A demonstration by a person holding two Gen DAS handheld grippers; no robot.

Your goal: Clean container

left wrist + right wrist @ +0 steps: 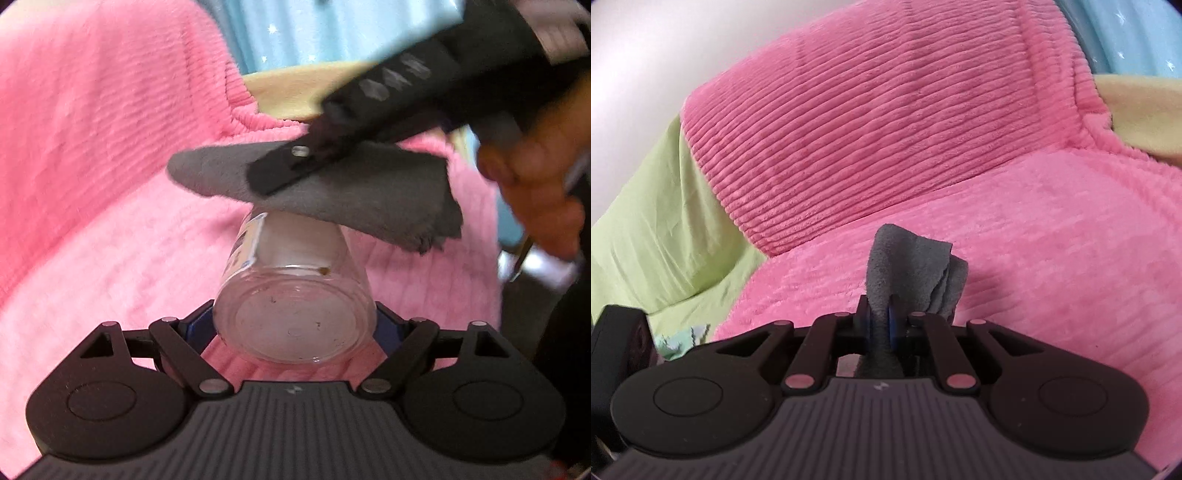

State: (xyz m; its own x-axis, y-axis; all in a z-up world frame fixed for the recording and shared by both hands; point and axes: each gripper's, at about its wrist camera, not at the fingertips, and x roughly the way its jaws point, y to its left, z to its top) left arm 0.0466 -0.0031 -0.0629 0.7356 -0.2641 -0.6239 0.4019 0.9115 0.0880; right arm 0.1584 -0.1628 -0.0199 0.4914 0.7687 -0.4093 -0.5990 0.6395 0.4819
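Two hand-held grippers work above a pink ribbed blanket (886,110) that fills most of both views, with a green sheet (657,229) at its left edge in the right wrist view. Left gripper (295,325): its jaws stand partly apart and press on the two sides of a clear glass container (291,295), held lying with its base toward the camera; a label shows on its left side and dark specks on the base. Right gripper (882,325), gripped by a hand (535,177): its jaws are closed nearly together on a grey cloth (332,188), which in the left wrist view drapes over the far end of the container.
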